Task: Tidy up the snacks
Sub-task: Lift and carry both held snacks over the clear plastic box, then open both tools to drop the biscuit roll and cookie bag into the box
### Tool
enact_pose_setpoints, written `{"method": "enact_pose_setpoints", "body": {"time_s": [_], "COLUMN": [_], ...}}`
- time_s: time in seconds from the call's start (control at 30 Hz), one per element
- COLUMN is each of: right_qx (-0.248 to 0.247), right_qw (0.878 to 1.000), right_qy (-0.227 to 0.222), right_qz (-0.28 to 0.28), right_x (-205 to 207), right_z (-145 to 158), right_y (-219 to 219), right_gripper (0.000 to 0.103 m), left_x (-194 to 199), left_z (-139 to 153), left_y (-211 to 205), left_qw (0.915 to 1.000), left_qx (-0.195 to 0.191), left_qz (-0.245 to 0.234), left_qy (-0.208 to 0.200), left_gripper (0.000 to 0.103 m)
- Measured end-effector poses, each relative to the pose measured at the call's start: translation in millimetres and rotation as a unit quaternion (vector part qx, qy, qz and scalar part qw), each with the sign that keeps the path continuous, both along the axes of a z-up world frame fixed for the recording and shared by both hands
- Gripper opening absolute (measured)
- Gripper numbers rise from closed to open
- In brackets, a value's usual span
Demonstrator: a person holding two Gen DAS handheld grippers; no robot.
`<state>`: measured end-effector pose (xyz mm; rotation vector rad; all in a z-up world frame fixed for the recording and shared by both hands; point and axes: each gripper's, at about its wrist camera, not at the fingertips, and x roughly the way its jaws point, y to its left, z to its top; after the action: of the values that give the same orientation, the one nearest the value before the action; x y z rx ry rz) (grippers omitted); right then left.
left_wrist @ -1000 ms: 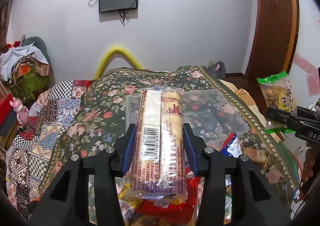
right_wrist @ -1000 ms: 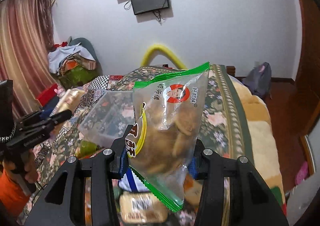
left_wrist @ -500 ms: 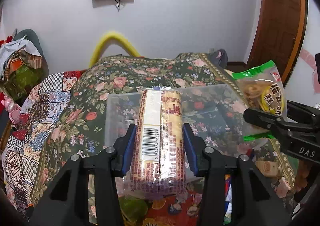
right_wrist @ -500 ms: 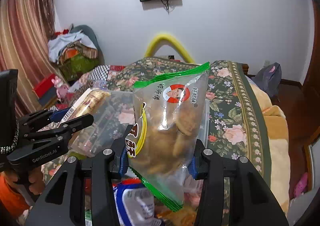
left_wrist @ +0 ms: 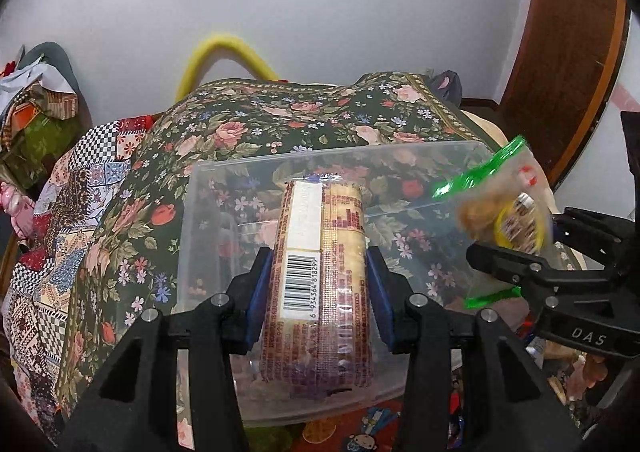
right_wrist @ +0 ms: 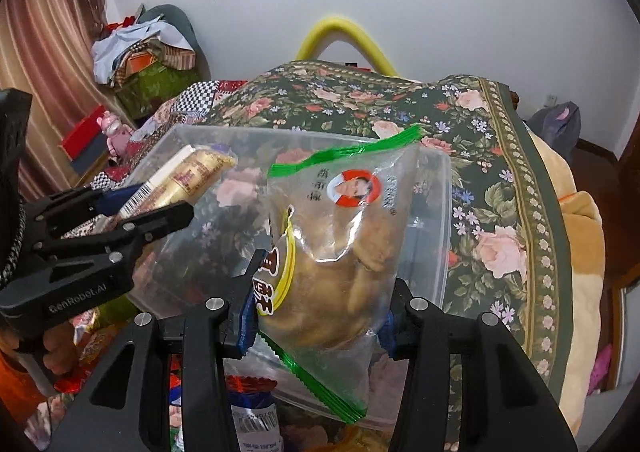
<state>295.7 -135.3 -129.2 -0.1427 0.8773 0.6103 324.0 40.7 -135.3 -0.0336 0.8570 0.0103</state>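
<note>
A long cracker packet [left_wrist: 320, 252] with a barcode sits between the pads of my left gripper [left_wrist: 320, 276], which is shut on it. The packet hangs over the inside of a clear plastic bin [left_wrist: 208, 212] on the bed. My right gripper [right_wrist: 318, 308] holds a green-edged clear snack bag [right_wrist: 344, 252] of brown pieces above the bin's near right part [right_wrist: 432, 236]; its jaws are opening, and the pads still touch the bag. The right wrist view also shows the left gripper [right_wrist: 144, 204] and its packet [right_wrist: 192, 172] on the left. The left wrist view shows the right gripper [left_wrist: 516, 236] and a blurred bag [left_wrist: 500, 208].
The bin rests on a dark floral bedspread [left_wrist: 280, 120]. Several loose snack packs [right_wrist: 252, 404] lie just in front of the bin, below both grippers. A yellow padded hoop [left_wrist: 224, 52] stands at the bed's far end, with a clothes pile [right_wrist: 140, 52] at left and a wooden door [left_wrist: 568, 52] at right.
Both grippers have moved forward and down, tilting lower, so the bin is now directly under the packet and the bag. The right gripper has come closer to the left one.
</note>
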Motion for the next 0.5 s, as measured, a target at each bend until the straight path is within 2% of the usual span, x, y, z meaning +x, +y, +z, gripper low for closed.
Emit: {"method": "enact_pose_setpoints", "body": {"time_s": [0.07,0.17,0.5], "right_qx": [-0.004,-0.004,0.014], "right_qw": [1.0,1.0,0.998], "right_qy": [-0.009,-0.023,-0.068], "right_qz": [-0.002,-0.008,-0.01], "right_x": [-2,-4,-26], "right_z": [2,9,44], "right_y": [-1,-3,-15], "right_gripper": [0.047,0.062,0.068], "left_x": [-1,-6,-46], "left_z": [2,10,50], "left_y": [-1,-2,-3], "left_qw": [1.0,0.9999,0.9983], "left_qx": [0.001,0.008,0.007], "left_qz": [0.001,-0.004,-0.023], "left_qy": [-0.003,-0.012,-0.054], "left_gripper": [0.046,0.046,0.048]}}
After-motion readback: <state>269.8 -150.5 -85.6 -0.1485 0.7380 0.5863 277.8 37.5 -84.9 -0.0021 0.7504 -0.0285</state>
